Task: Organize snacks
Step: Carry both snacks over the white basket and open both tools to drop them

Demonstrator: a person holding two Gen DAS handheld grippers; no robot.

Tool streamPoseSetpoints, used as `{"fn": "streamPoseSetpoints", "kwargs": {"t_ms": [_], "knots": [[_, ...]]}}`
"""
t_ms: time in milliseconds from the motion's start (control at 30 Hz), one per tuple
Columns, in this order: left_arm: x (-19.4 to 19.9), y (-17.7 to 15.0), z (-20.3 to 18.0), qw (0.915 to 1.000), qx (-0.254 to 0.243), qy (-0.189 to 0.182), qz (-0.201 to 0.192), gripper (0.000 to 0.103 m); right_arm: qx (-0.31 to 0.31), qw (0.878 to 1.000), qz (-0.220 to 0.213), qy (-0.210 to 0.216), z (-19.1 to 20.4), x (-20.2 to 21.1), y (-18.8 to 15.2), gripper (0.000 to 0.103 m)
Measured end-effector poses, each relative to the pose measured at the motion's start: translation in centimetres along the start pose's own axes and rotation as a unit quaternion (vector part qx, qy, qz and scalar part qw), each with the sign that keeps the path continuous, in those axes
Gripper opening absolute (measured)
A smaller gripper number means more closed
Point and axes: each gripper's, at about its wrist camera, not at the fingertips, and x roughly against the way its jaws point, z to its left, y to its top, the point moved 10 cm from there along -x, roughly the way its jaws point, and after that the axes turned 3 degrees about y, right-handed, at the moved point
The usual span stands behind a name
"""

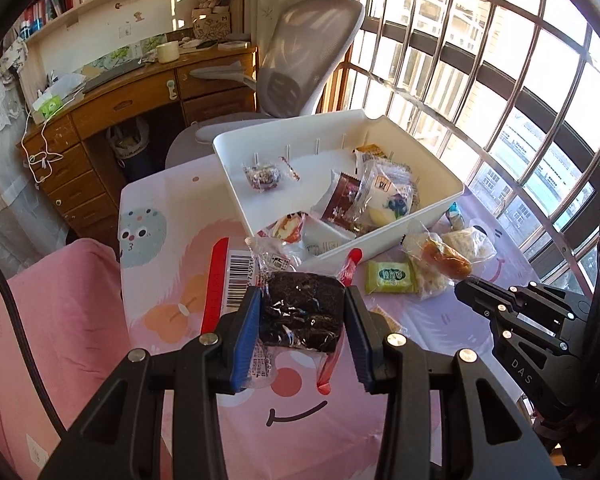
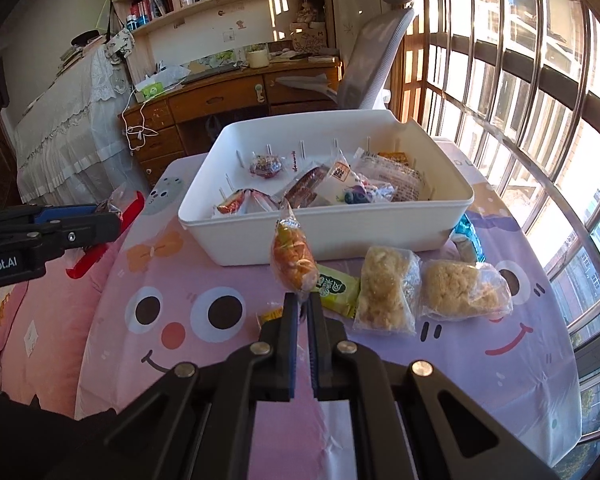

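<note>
Snacks are going into the white bin (image 2: 260, 236), and both loads look lifted clear of the desk (image 2: 220, 344). The left tongs (image 1: 302, 312) clamp a dark cake in clear wrap (image 1: 302, 308); the right tongs (image 2: 302, 304), nearly closed, pinch the tail of an orange snack packet (image 2: 292, 258) that stands up in front of the bin's near wall. Next, I judge, comes carrying each over the rim and letting go (several packets already lie inside). Two rice cakes (image 2: 420, 288) and a green packet (image 2: 336, 286) wait on the desk.
</note>
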Motion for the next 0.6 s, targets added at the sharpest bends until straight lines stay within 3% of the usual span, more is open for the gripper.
{"fn": "streamPoseSetpoints", "kwargs": {"t_ms": [300,600], "knots": [[-0.3,6.3,0.0,0.9992,-0.015,0.0,-0.038,0.04,0.013,0.999,-0.035,0.012,0.3,-0.7,5.4,0.005],[-3.5,12.2,0.9,0.998,0.012,0.002,-0.061,0.04,0.02,0.998,-0.043,0.04,0.2,-3.3,8.3,0.005]]}}
